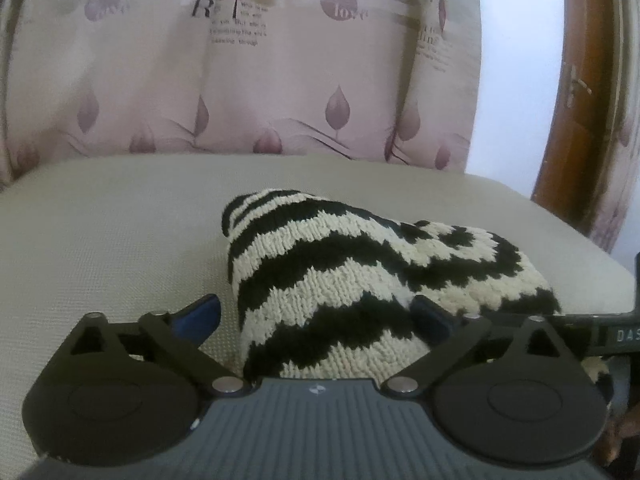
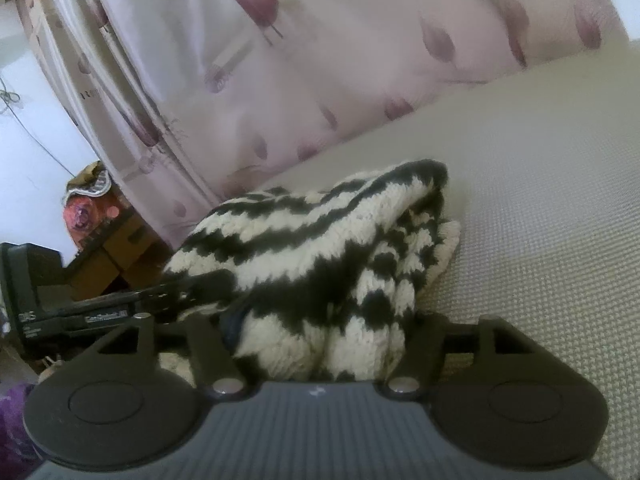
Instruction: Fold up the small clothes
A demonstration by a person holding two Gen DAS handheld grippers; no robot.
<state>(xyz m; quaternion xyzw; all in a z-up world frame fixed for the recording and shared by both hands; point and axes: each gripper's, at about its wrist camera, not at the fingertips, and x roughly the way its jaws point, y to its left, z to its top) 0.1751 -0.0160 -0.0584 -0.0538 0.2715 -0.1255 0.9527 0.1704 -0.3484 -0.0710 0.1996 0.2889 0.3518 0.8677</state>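
Observation:
A black and cream zigzag knit garment [image 1: 352,272] lies bunched on a beige cushioned surface [image 1: 104,240]. My left gripper [image 1: 316,316] is open, its blue-padded fingers [image 1: 200,316] wide apart, with the garment's near end lying between them. In the right wrist view the same knit [image 2: 320,260] is heaped and folded over. My right gripper [image 2: 320,332] straddles its near end, and the fingertips are buried in the wool. The left gripper [image 2: 120,308] shows at the left of that view, reaching into the knit's edge.
A pink leaf-print curtain [image 1: 280,80] hangs behind the cushion. A brown wooden door frame [image 1: 580,100] stands at the right. Cardboard boxes and a floral item [image 2: 100,232] sit on the floor at the left of the right wrist view.

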